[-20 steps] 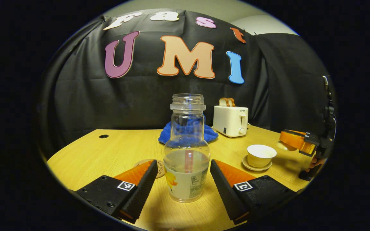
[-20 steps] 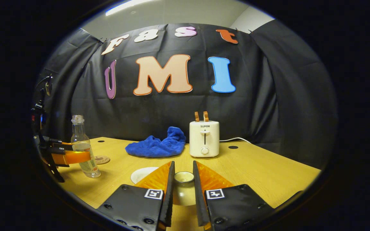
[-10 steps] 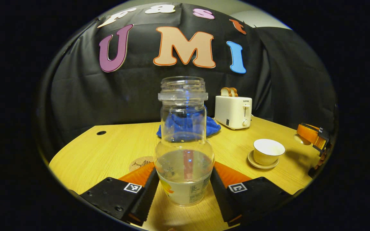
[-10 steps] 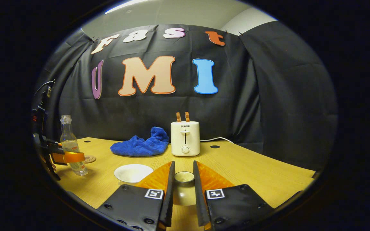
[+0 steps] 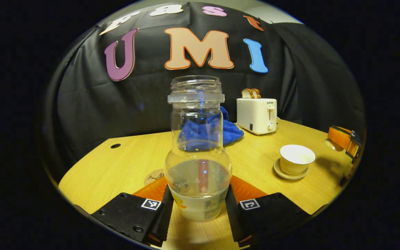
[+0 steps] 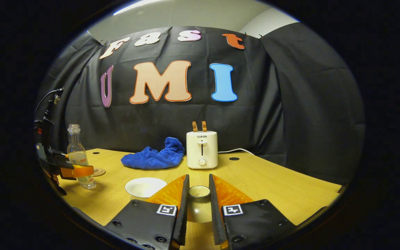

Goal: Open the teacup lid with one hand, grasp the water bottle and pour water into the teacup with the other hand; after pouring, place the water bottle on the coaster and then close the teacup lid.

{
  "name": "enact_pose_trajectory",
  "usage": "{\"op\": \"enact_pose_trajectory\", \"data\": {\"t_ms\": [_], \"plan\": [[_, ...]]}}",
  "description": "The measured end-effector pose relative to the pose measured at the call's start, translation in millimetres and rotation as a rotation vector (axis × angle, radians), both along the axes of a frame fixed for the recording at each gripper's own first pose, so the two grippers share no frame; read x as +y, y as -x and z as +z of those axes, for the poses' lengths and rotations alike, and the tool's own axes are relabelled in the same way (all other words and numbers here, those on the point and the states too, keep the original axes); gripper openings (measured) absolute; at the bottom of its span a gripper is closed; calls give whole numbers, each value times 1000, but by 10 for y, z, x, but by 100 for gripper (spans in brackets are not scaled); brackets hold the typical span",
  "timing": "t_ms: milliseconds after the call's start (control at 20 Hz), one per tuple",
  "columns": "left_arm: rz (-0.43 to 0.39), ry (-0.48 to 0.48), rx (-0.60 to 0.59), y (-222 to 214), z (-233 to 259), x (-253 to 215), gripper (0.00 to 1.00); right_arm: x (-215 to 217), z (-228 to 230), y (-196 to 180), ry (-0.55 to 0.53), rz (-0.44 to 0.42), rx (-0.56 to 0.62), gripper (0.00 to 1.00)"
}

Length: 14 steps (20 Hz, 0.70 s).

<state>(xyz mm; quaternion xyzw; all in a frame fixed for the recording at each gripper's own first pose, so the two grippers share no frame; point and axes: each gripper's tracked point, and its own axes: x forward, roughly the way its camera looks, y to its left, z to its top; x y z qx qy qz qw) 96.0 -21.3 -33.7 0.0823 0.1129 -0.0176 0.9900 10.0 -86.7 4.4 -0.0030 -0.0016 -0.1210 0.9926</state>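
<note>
The lid (image 6: pixel 199 201) is off the cup (image 5: pixel 296 159) and sits pinched between both fingers of the right gripper (image 6: pixel 198 205), held off to the side. That is step one done. The cup stands open on its saucer (image 5: pixel 288 173), at about three o'clock from the bottle in the left gripper view, and I judge it dry, since the white inside looks bare.

Now the left gripper (image 5: pixel 197 211): its two fingers are closed in against the lower sides of the water bottle (image 5: pixel 198 156), one on each flank, and the bottle is uncapped, upright, roughly a third full. Its base appears to be just off the table (image 5: pixel 123 163), or barely resting; I cannot tell which.

Left to do, as I read it: carry the bottle over, pour, set it on the coaster (image 5: pixel 154 176), then put the lid back.

Room to move looks good. The stretch of table between bottle and cup is bare wood. The coaster lies just behind the bottle at about ten o'clock, partly hidden by a finger. The blue cloth (image 6: pixel 153 158) and the toaster (image 6: pixel 202 149) sit back at twelve to one o'clock, well apart from the pouring path. The table's near edge runs close under both grippers, so the tilt should go forward, not back.
</note>
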Motion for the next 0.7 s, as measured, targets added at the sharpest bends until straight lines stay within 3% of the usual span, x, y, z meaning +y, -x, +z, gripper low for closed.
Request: {"op": "enact_pose_trajectory", "data": {"t_ms": [200, 350, 700], "plan": [[30, -203, 39, -20, 32, 0, 65, -63, 10, 16, 0, -11, 1, 34], [94, -596, -31, -147, 393, 101, 65, -238, 9, 46, 0, -33, 1, 34], [78, -887, 12, -302, 339, -45, 65, -451, 19, 91, 2, -67, -2, 34]]}}
